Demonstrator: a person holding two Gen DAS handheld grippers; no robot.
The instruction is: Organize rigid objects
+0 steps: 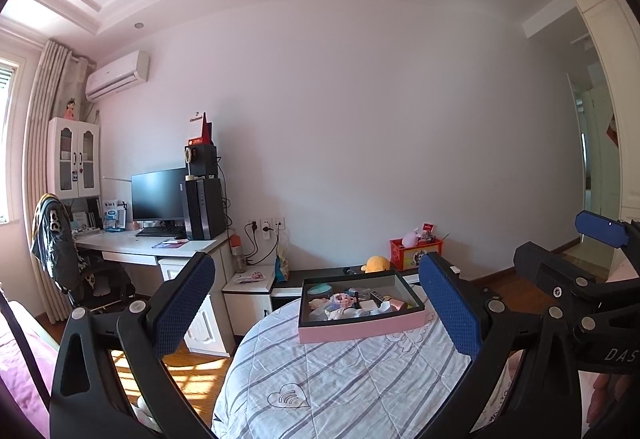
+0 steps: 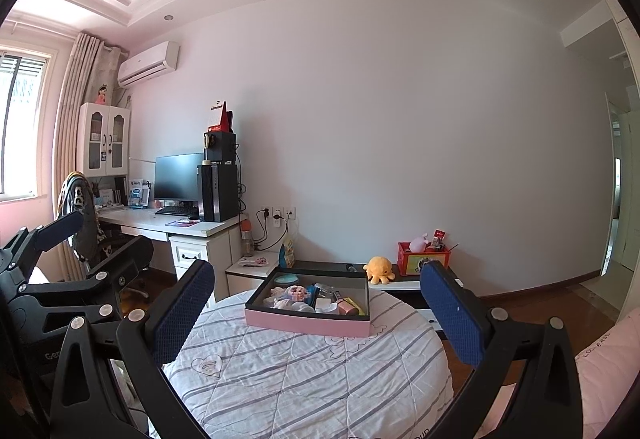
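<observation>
A pink box with a dark inside [image 1: 360, 331] [image 2: 308, 323] lies at the far end of a striped quilted bed [image 1: 344, 383] [image 2: 288, 371]. It holds several small objects, among them a teal round case [image 2: 287, 280] and a white block [image 1: 368, 305]. My left gripper [image 1: 320, 303] is open and empty, held above the bed short of the box. My right gripper [image 2: 318, 307] is open and empty too, at about the same distance. Each gripper also shows at the edge of the other's view, the right one [image 1: 560, 259] and the left one [image 2: 96, 235].
A low dark shelf behind the bed carries a yellow plush octopus [image 2: 378, 269] and a red box of toys [image 2: 424, 257]. A white desk [image 2: 176, 225] with monitor, computer tower and chair stands at the left. Wooden floor lies on both sides.
</observation>
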